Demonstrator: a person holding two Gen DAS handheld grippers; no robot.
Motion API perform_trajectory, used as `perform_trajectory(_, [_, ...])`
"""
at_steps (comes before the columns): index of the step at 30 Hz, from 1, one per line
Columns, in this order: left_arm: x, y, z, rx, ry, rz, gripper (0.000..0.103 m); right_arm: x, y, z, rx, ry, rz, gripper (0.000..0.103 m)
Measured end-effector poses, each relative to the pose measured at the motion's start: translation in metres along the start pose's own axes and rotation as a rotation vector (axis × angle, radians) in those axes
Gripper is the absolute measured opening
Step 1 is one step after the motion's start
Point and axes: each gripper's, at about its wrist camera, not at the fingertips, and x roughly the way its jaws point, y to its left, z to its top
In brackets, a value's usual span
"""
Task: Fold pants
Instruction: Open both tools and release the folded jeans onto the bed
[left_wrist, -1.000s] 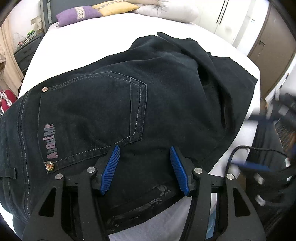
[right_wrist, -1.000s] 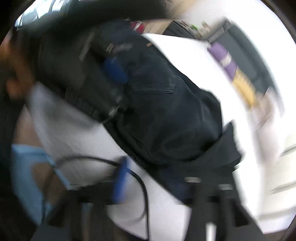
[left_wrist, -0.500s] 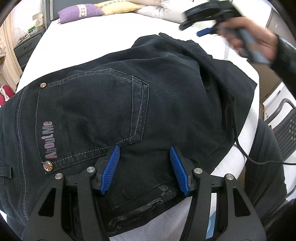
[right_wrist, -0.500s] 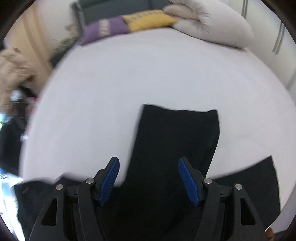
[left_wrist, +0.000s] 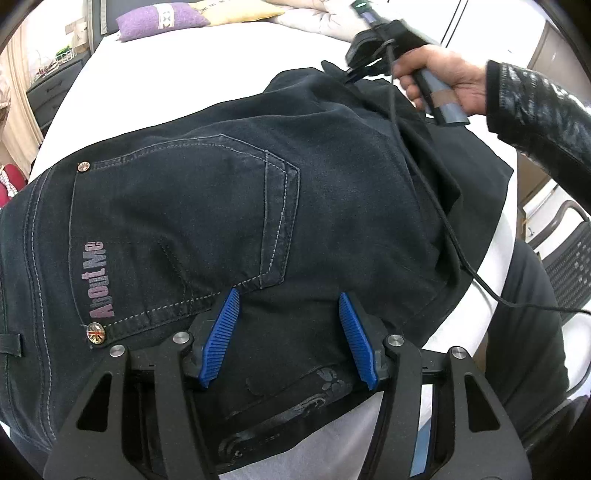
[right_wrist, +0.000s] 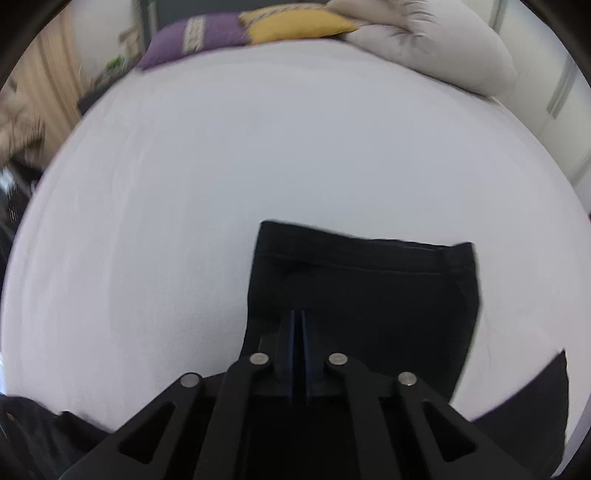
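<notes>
Dark denim pants lie on a white bed, back pocket up with pink lettering on it. My left gripper is open, its blue pads just above the seat of the pants near the bed's near edge. My right gripper is shut on the pants leg close to its hem, over the white sheet. In the left wrist view the right gripper shows at the far end of the pants, held by a hand, its cable trailing across the cloth.
Purple, yellow and grey pillows line the head of the bed. A dark nightstand stands at the left, a black chair at the right. The person's legs are by the bed's right edge.
My right gripper has swung over from the bed's edge to the pants leg and closed on it near the hem. My left gripper has stayed open over the seat.
</notes>
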Motion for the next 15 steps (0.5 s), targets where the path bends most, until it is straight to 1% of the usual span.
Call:
perform_trajectory(4, [-0.002,-0.003,0.000,0.008,-0.002,0.009,0.055,-0.046,-0.041,-0.010,0.105,-0.095,0.043,0.002])
perform_trajectory(5, [-0.002,-0.005,0.000,0.008,-0.003,0.010,0.055,-0.056,-0.047,-0.015,0.120,-0.110,0.068,0.002])
perform_trajectory(6, [-0.002,-0.007,-0.001,0.009,-0.004,0.013,0.055,-0.071,-0.051,-0.021,0.121,-0.144,0.099,0.002])
perform_trajectory(8, [-0.001,-0.010,-0.002,0.010,-0.004,0.016,0.055,-0.091,-0.055,-0.022,0.132,-0.197,0.098,0.002])
perform_trajectory(10, [-0.001,-0.011,-0.002,0.008,-0.006,0.016,0.055,-0.105,-0.073,-0.028,0.205,-0.231,0.142,0.002])
perform_trajectory(13, [-0.001,-0.012,-0.004,0.009,-0.008,0.015,0.055,-0.129,-0.096,-0.051,0.326,-0.295,0.172,0.002])
perform_trajectory(14, [-0.001,-0.012,-0.004,0.009,-0.008,0.015,0.055,-0.134,-0.109,-0.062,0.364,-0.314,0.178,0.002])
perform_trajectory(15, [-0.001,-0.012,-0.004,0.009,-0.009,0.014,0.055,-0.144,-0.130,-0.079,0.421,-0.337,0.180,0.002])
